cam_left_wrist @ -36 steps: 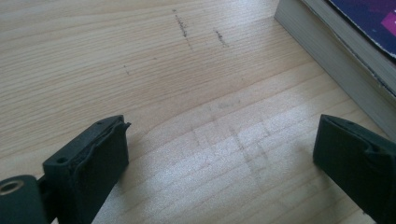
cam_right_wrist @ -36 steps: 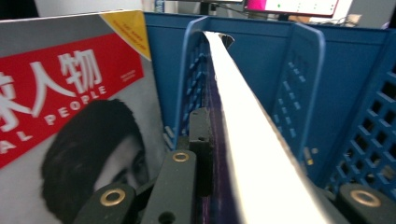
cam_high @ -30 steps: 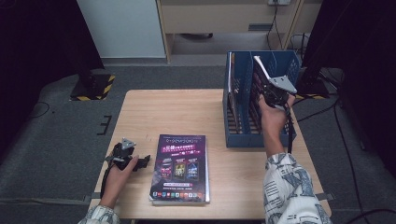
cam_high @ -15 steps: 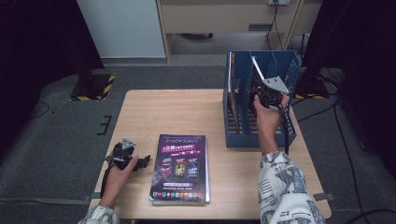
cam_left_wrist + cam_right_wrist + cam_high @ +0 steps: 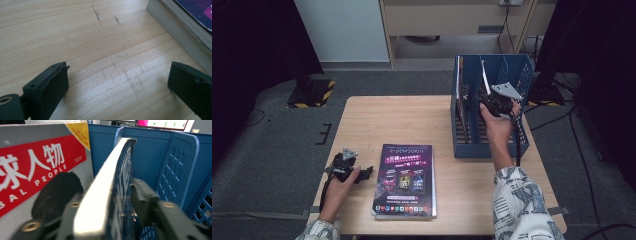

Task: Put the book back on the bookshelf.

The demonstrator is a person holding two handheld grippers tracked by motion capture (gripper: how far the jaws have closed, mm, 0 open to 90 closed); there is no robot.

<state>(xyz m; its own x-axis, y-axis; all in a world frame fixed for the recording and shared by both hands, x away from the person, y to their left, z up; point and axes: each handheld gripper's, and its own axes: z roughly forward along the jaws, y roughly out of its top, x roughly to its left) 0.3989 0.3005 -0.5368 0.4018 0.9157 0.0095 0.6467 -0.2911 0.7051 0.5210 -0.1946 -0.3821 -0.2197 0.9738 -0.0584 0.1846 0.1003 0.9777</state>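
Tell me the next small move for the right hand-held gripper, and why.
Probably draw the right hand-held gripper back off the blue book. Its jaws have just been opening with the book still between them, and the book already stands in the blue rack beside a red-covered magazine.

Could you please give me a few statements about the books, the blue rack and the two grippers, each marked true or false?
1. The purple book lies flat on the table. True.
2. The right gripper is at the blue rack. True.
3. The left gripper is closed on the purple book. False: its jaws stand open over bare wood beside the book.
4. The blue rack lies tipped on its side. False: it stands upright.
5. A thin blue book stands between the right gripper's jaws, which have just been opening. True.
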